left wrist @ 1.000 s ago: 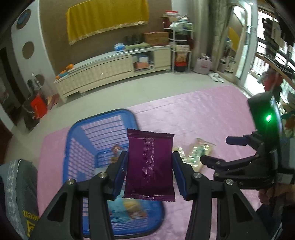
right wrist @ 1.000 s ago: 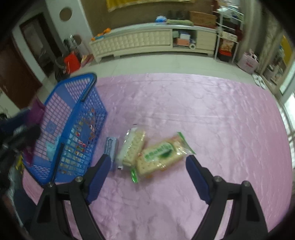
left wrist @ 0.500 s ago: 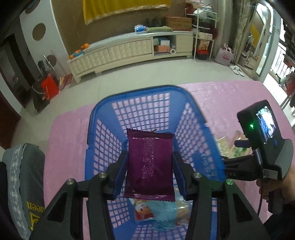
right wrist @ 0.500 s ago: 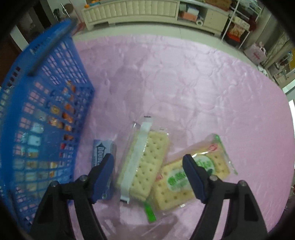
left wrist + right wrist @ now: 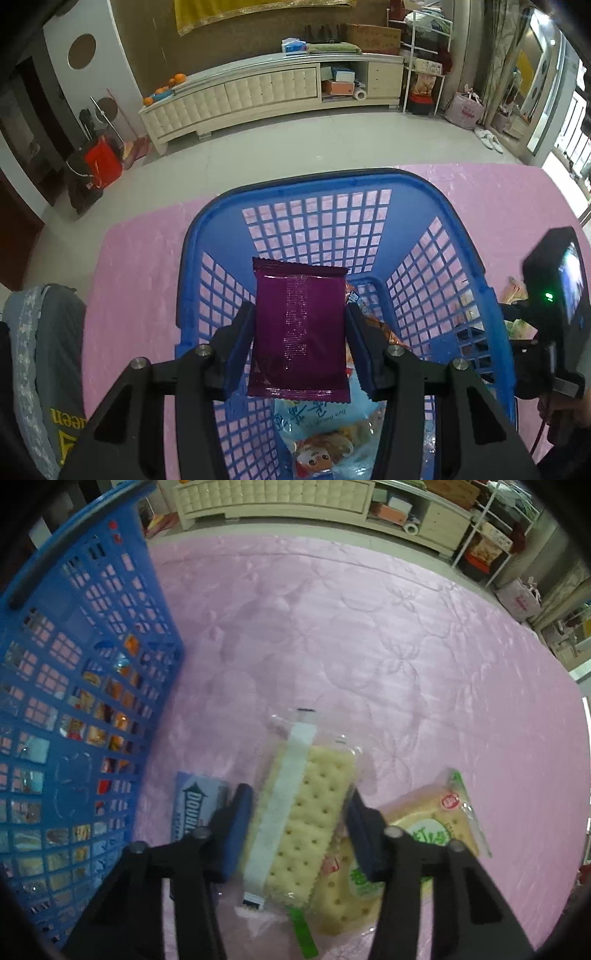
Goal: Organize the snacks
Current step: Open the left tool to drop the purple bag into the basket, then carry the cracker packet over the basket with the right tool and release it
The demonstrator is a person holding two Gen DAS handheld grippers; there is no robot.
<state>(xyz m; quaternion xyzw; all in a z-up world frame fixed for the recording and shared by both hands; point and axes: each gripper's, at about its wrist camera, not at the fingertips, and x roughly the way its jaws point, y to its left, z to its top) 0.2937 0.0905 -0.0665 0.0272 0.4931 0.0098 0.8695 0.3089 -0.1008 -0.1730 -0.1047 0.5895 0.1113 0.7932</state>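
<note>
The left gripper [image 5: 299, 332] pinches the purple packet [image 5: 298, 328] above the blue basket [image 5: 321, 184], so next comes letting it go. Beside the basket, the right gripper [image 5: 299, 827] has its jaws spread around the cracker pack [image 5: 299, 819]; they must close next.

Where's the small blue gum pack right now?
In the right wrist view, the blue gum pack lies on the pink cloth, between the blue basket and the clear cracker pack, just left of the right gripper.

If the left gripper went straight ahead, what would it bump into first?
Probably the far wall of the blue basket. The left gripper, holding the purple packet, points that way, though depth is unclear.
</note>
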